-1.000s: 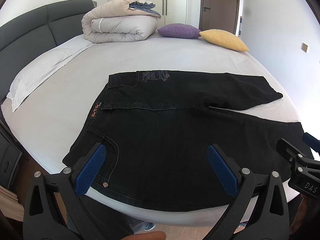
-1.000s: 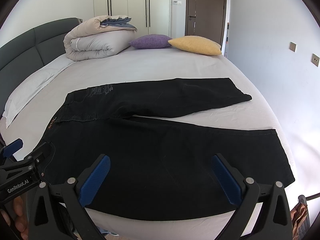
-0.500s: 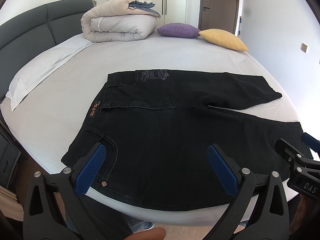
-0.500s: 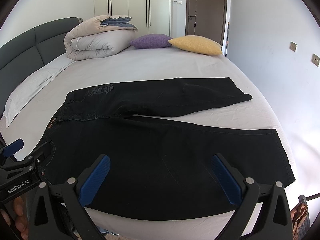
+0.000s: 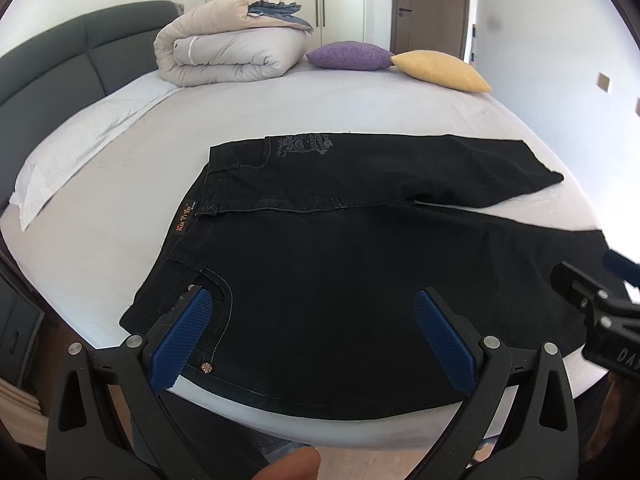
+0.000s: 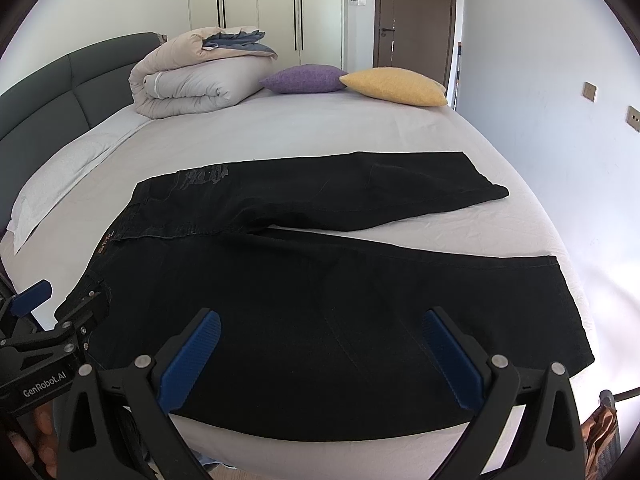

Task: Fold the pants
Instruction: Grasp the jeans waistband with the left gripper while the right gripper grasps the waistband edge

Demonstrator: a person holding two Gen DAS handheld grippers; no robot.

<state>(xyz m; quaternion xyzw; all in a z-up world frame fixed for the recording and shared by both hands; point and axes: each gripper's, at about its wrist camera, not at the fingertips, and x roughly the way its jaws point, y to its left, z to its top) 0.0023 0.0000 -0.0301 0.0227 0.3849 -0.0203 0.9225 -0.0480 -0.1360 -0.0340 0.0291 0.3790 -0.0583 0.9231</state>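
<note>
Pants (image 5: 360,280) lie on a bed (image 5: 320,112) (grey headboard (image 5: 60,64)); both tongs gape wide.

The pants (image 5: 360,280) before me are matt black denim with paler stitching and a small shiny metal rivet (image 5: 207,367). My left hand-held gripper (image 5: 316,336) is matt black plastic with ribbed blue rubbery pads (image 5: 182,340) and bright metal screws. The bed (image 6: 320,128) wears a smooth pale cloth sheet. The headboard (image 6: 60,84) looks matt, padded grey.
</note>
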